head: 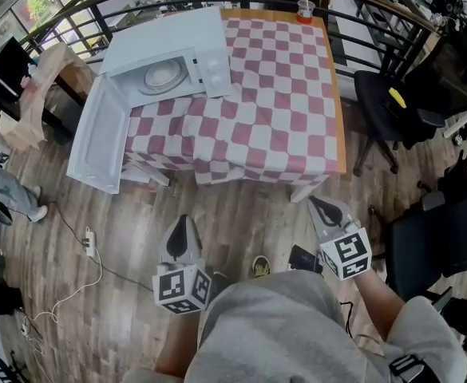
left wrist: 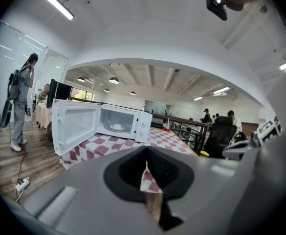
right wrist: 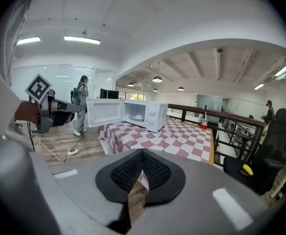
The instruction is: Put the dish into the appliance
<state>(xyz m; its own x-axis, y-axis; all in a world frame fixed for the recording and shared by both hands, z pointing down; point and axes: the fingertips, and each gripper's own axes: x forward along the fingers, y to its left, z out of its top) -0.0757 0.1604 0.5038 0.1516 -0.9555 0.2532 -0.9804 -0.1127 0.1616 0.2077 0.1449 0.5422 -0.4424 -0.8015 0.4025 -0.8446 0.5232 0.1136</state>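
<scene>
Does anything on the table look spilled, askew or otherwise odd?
Nothing is spilled or damaged. The microwave door stands wide open past the table edge, with the dish flat inside; the red cup stands upright at the far edge.

Grey shirt [head: 289, 325], grey tools [head: 184, 219] [head: 314, 201], black-and-white marker cubes [head: 183, 287] [head: 345, 254]

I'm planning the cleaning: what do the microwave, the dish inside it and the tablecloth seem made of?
Microwave: white painted metal or plastic casing, smooth with a soft sheen. Dish: probably glazed ceramic, possibly glass; it looks pale, round and rimmed. Tablecloth: likely fabric, a matte red-and-white check that hangs in soft folds at the edges.
</scene>
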